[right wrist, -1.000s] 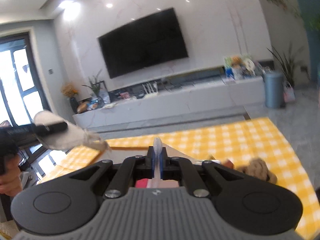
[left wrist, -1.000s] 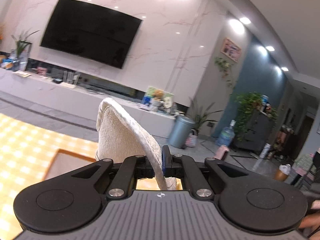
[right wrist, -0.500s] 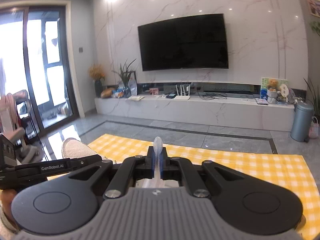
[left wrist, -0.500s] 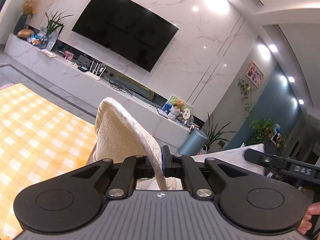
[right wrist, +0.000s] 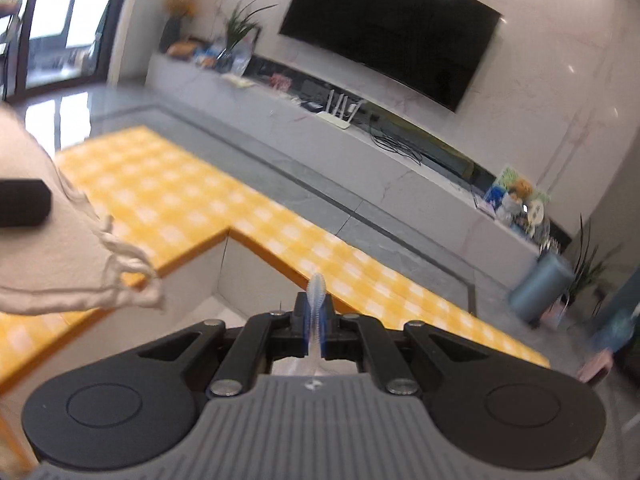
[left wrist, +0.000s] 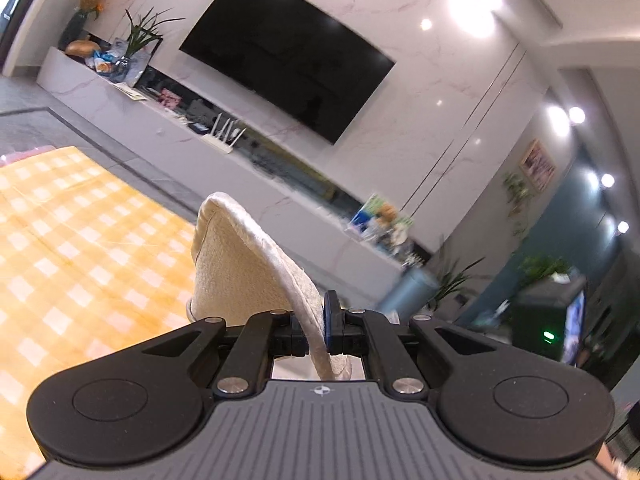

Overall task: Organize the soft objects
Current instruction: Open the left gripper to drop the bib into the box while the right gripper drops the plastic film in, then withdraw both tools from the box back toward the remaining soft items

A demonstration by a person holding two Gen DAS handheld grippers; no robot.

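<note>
A black television [left wrist: 288,56] hung on the marble wall above a long cabinet [right wrist: 320,132] bearing a white router [right wrist: 340,110] and potted plants [left wrist: 140,40].

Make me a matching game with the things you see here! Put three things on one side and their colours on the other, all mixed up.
Things:
1. fluffy cloth in the left tool
2. checked cover
3. TV

Colours:
A. black
B. cream white
C. yellow and white

Right pairs: 1-B, 2-C, 3-A. The left tool is pinching the fluffy cloth, and the TV hangs on the marble wall.
</note>
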